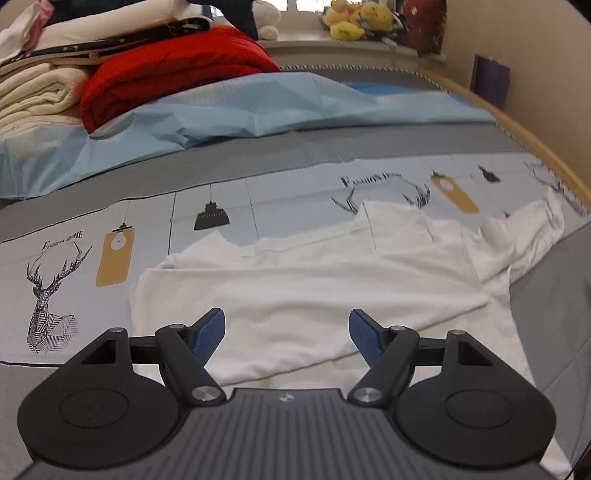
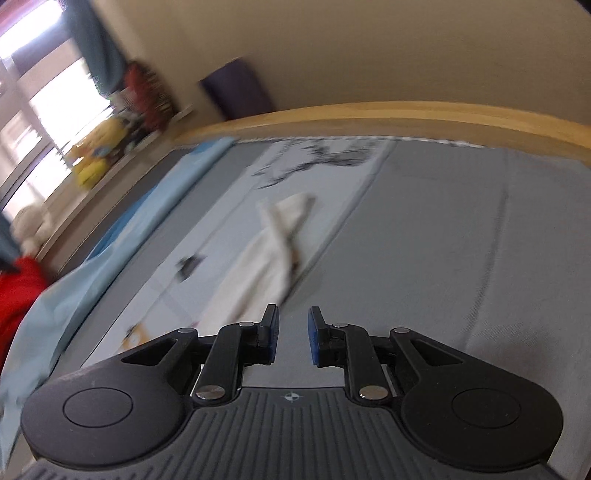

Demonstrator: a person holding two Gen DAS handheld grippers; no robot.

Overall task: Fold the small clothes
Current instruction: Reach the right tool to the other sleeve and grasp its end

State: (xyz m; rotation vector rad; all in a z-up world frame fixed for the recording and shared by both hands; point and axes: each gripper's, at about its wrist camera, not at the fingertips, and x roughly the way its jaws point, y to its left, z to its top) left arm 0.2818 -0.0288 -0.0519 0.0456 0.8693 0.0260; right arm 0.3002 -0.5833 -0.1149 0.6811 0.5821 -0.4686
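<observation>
Your white cotton garment [image 1: 303, 284] lies spread on the deer-printed bed sheet [image 1: 55, 273], its crumpled sleeve end [image 2: 284, 221] trailing right toward the wooden bed rail [image 2: 406, 114]. Behind it a pale blue crinkled sheet [image 1: 229, 107] crosses the bed. On that sheet's left sits a folded red blanket [image 1: 173, 77], beside stacked cream towels [image 1: 33, 96]. Yellow plush toys [image 1: 354, 18] line the windowsill behind.

A red folded blanket [image 1: 162, 74] lay at the far left of the bed, touching a stack of cream bedding [image 1: 33, 96]. A pale blue sheet [image 1: 229, 107] spread crumpled beside them. The printed bedspread [image 1: 221, 192] showed a deer drawing [image 1: 51, 291] and hanging lamps. Yellow plush toys [image 1: 354, 20] sat on the window ledge [image 1: 332, 44], and a wooden bed rail [image 2: 406, 114] ran along the wall
</observation>
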